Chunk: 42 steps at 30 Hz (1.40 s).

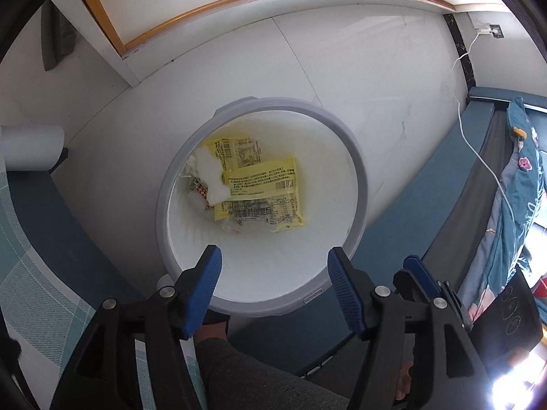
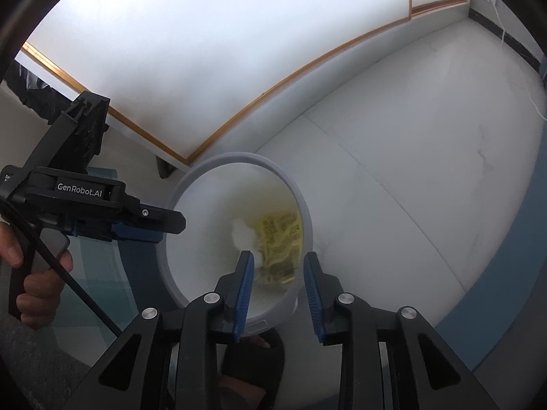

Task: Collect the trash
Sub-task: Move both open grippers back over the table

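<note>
Left wrist view: wrappers in the bin, both tongs spread and empty

Left wrist view shows the trash at the bottom of a round white bin (image 1: 355,157): yellow printed wrappers (image 1: 263,189), overlapping one another, with a crumpled white tissue (image 1: 212,177) lying partly across their left edge and a small red-checked scrap (image 1: 200,188) just beside it. Nothing is seen caught on the rim. The bin stands on a pale floor (image 1: 342,61), near a white wall panel edged with a wooden strip (image 1: 205,7).

The left tongs (image 1: 273,287) are held over the near rim, pointed steeply down into the opening, their blue pads spread wide with nothing between them. The right tongs (image 2: 278,290) are likewise held above the bin mouth, their pads parted more narrowly and also empty (the wrappers seen between them lie far below, on the bin floor). Both are judged to be placed this way so that anything released falls straight inside rather than on the rim.

From the right wrist view, the left device is seen from the side, gripped by a hand (image 2: 30,273) at its handle. A foot in a dark slipper (image 2: 253,369) is planted just before the bin. A white cable (image 1: 478,143) trails down beside patterned bedding (image 1: 519,184) to the right.
</note>
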### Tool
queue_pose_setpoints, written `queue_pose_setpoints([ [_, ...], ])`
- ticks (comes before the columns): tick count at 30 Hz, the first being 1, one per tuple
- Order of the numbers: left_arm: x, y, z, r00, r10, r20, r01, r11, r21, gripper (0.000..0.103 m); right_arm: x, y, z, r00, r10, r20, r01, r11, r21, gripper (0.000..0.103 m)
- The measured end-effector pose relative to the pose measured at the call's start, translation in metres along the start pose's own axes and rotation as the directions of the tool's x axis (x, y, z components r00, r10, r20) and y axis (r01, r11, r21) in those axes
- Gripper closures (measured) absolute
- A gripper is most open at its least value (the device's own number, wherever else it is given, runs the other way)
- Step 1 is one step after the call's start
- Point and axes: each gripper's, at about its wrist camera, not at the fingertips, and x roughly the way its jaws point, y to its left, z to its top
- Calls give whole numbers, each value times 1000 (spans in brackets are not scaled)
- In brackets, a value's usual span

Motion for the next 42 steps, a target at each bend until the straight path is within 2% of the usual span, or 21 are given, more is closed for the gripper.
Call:
queue_pose_setpoints([
  [5, -9, -5, -7, 998, 60, 6, -60, 998, 31, 42, -7, -2, 1, 1000, 0, 21, 0, 1000, 9, 74],
  [10, -33, -11, -21, 989, 126, 79, -131, 989, 64, 41, -17, -3, 6, 999, 5, 49, -6, 999, 34, 72],
  [13, -55, -12, -34, 975, 167, 147, -177, 982, 59, 41, -29, -1, 9, 997, 4, 75, -6, 1000, 27, 71],
  [16, -78, -17, -46, 966, 154, 207, -167, 985, 44, 41, -45, 4, 11, 993, 33, 117, -36, 999, 16, 65],
  [18, -99, -23, -57, 946, 168, 277, -188, 981, 50, 41, -61, 10, 12, 985, 49, 165, -48, 999, -11, 61],
  [22, -142, -29, -84, 880, 218, 423, -255, 966, 33, 41, -93, 23, 15, 968, 75, 241, -66, 997, -43, 55],
  [26, -180, -27, -113, 807, 231, 544, -262, 965, -21, 41, -127, 41, 17, 949, 92, 301, -71, 994, -82, 53],
  [28, -203, -26, -133, 756, 232, 612, -259, 965, -46, 41, -145, 53, 16, 935, 112, 338, -75, 990, -122, 51],
  [29, -211, -25, -141, 735, 234, 636, -258, 965, -56, 41, -153, 60, 14, 927, 118, 356, -72, 988, -140, 46],
  [31, -233, -22, -162, 677, 239, 696, -254, 964, -84, 41, -172, 75, 11, 908, 130, 399, -63, 982, -176, 42],
  [32, -240, -21, -168, 657, 241, 715, -251, 963, -94, 41, -183, 85, 10, 895, 143, 422, -64, 978, -197, 42],
  [34, -259, -15, -189, 605, 242, 759, -236, 965, -119, 41, -195, 100, 9, 880, 166, 444, -73, 973, -219, 41],
  [39, -289, 13, -235, 514, 252, 820, -180, 966, -185, 29, -229, 141, -2, 837, 239, 492, -104, 953, -286, 33],
  [42, -307, 33, -264, 479, 258, 839, -139, 966, -217, 28, -242, 174, -16, 817, 296, 495, -117, 925, -361, 28],
])
